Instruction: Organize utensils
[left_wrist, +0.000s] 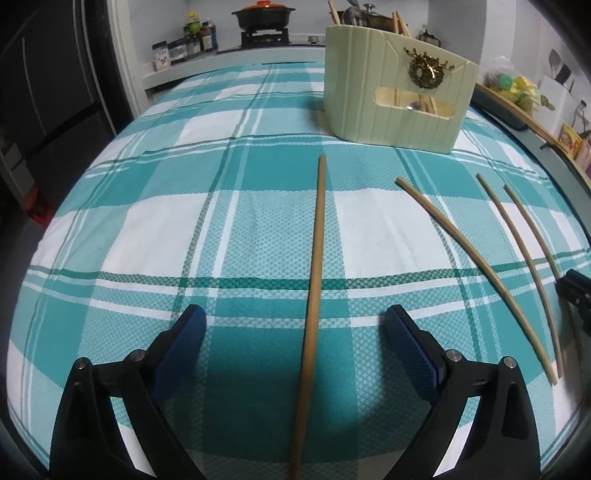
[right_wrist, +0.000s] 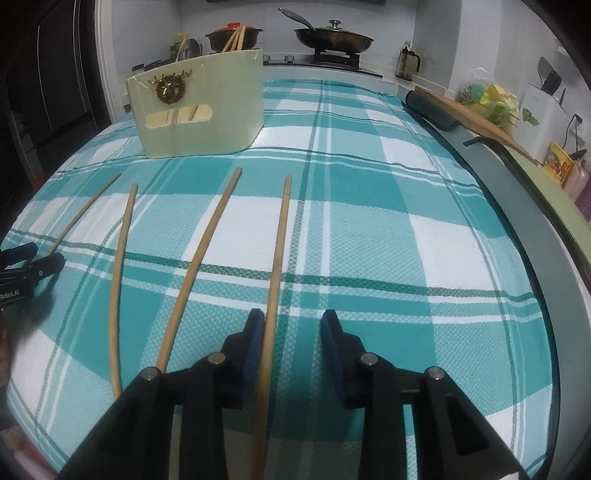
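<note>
Four wooden chopsticks (right_wrist: 201, 251) lie before cream holder (right_wrist: 199, 107).

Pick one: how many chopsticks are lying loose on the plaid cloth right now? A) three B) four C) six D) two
B: the right wrist view shows four chopsticks on the cloth, the first far left, then a second, a third, and a fourth running between the fingers of the right gripper; others stand in the holder.
</note>
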